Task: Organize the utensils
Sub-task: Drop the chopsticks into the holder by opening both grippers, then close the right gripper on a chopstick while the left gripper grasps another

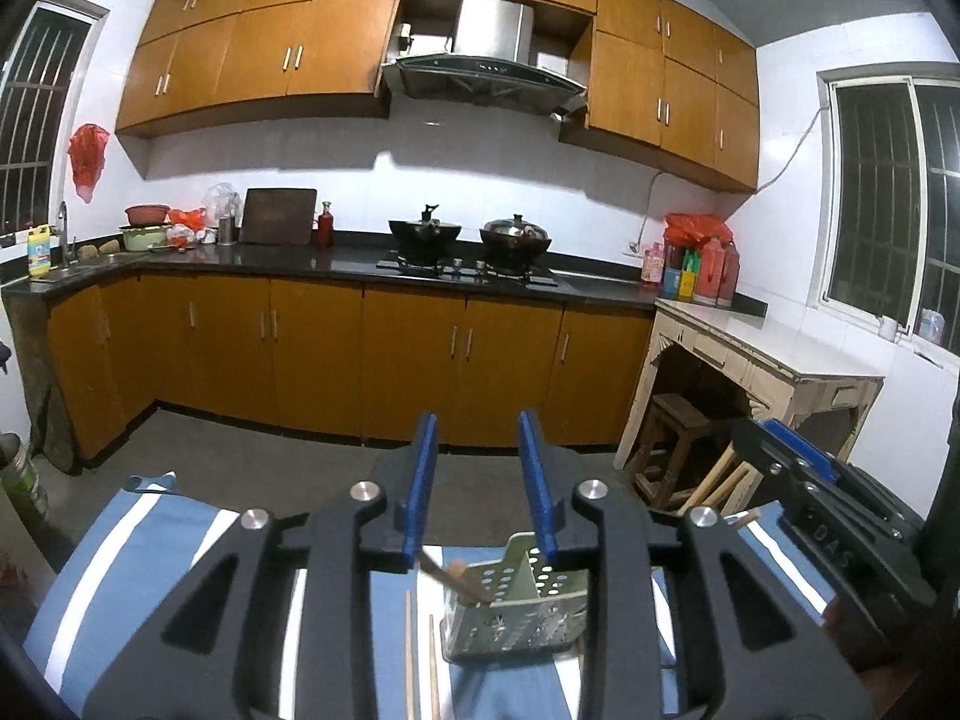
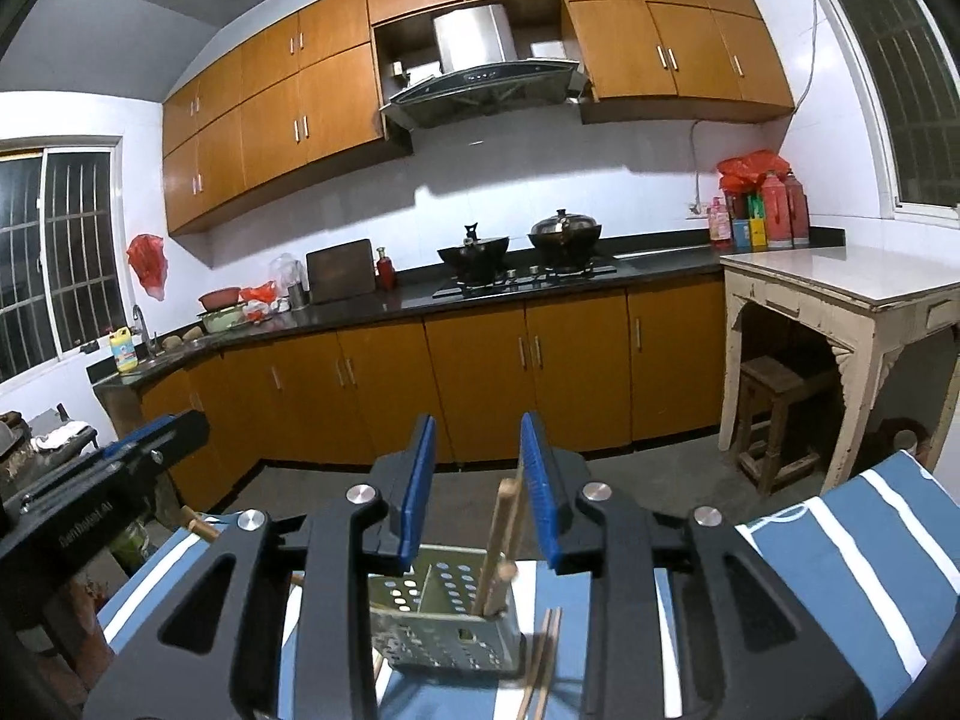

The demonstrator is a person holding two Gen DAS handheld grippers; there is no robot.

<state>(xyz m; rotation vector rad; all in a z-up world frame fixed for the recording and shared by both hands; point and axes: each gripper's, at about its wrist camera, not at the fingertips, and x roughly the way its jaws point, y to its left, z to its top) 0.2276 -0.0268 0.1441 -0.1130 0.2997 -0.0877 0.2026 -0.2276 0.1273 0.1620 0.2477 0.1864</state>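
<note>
A perforated metal utensil holder (image 1: 516, 600) stands on a blue and white striped cloth (image 1: 138, 546). A pair of wooden chopsticks (image 1: 450, 579) leans inside it. Two loose chopsticks (image 1: 411, 648) lie on the cloth to its left. My left gripper (image 1: 478, 420) hovers above the holder, open, nothing between its pads. In the right wrist view the holder (image 2: 444, 618) has chopsticks (image 2: 501, 540) standing upright in its right compartment, close to the right pad but untouched. My right gripper (image 2: 478, 420) is open above it. Another loose pair (image 2: 543, 660) lies on the cloth (image 2: 870, 540).
Across a strip of grey floor runs a dark kitchen counter (image 1: 360, 258) with two pots (image 1: 516, 237) on the stove and orange cabinets below. A cream side table (image 2: 840, 288) with a wooden stool (image 2: 774, 414) under it stands at the right. Each gripper shows at the edge of the other's view.
</note>
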